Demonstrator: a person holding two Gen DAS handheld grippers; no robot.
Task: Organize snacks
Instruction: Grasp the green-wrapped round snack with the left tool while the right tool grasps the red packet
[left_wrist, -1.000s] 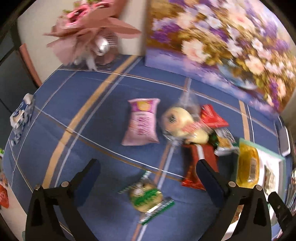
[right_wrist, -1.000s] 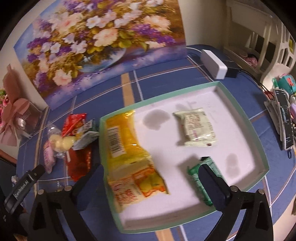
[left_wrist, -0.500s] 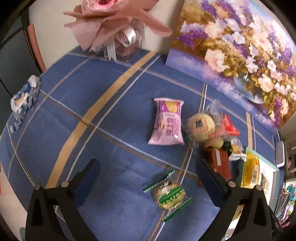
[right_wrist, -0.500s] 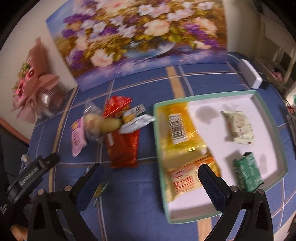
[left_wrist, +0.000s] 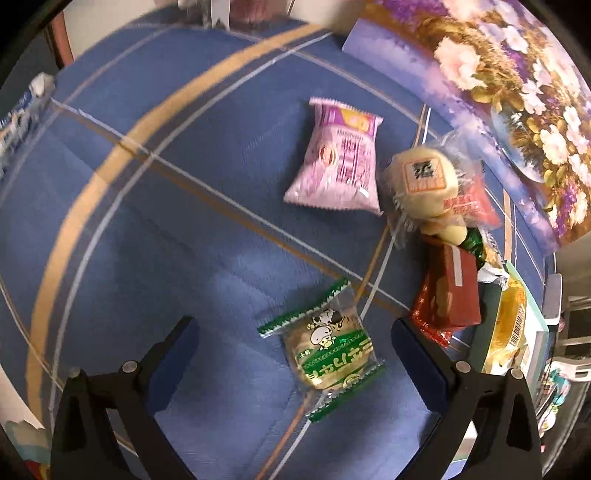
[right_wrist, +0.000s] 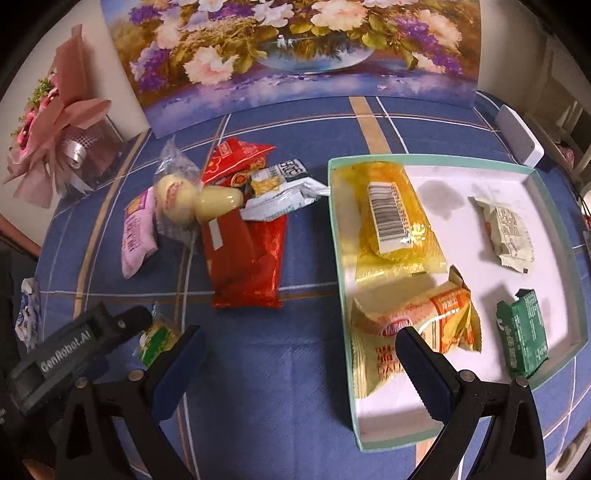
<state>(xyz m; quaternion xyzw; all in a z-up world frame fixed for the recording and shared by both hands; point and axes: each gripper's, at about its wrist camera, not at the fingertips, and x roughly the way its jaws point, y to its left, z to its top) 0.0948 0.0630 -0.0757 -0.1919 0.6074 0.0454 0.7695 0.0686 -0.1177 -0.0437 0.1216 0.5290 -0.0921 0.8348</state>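
My left gripper (left_wrist: 295, 343) is open, its fingers either side of a green-and-clear wrapped cake (left_wrist: 327, 349) on the blue cloth; the cake also shows in the right wrist view (right_wrist: 159, 338) beside the left gripper body (right_wrist: 74, 354). Beyond lie a pink packet (left_wrist: 338, 157), a clear bag of buns (left_wrist: 424, 184) and a red packet (left_wrist: 447, 295). My right gripper (right_wrist: 299, 350) is open and empty, above the cloth by the left wall of the teal-rimmed white tray (right_wrist: 338, 236). The tray holds a yellow packet (right_wrist: 391, 214), an orange one (right_wrist: 417, 328), a beige one (right_wrist: 508, 229) and a green one (right_wrist: 522, 334).
A flower painting (right_wrist: 295, 48) leans on the wall behind the table. A pink bouquet (right_wrist: 59, 122) stands back left. A white box (right_wrist: 519, 138) lies back right of the tray. A crumpled blue-white wrapper (right_wrist: 27, 314) sits at the left table edge.
My left gripper has moved down and closer, so the green wrapped cake now lies between its fingers. My right gripper has shifted left, from over the tray to its left wall.
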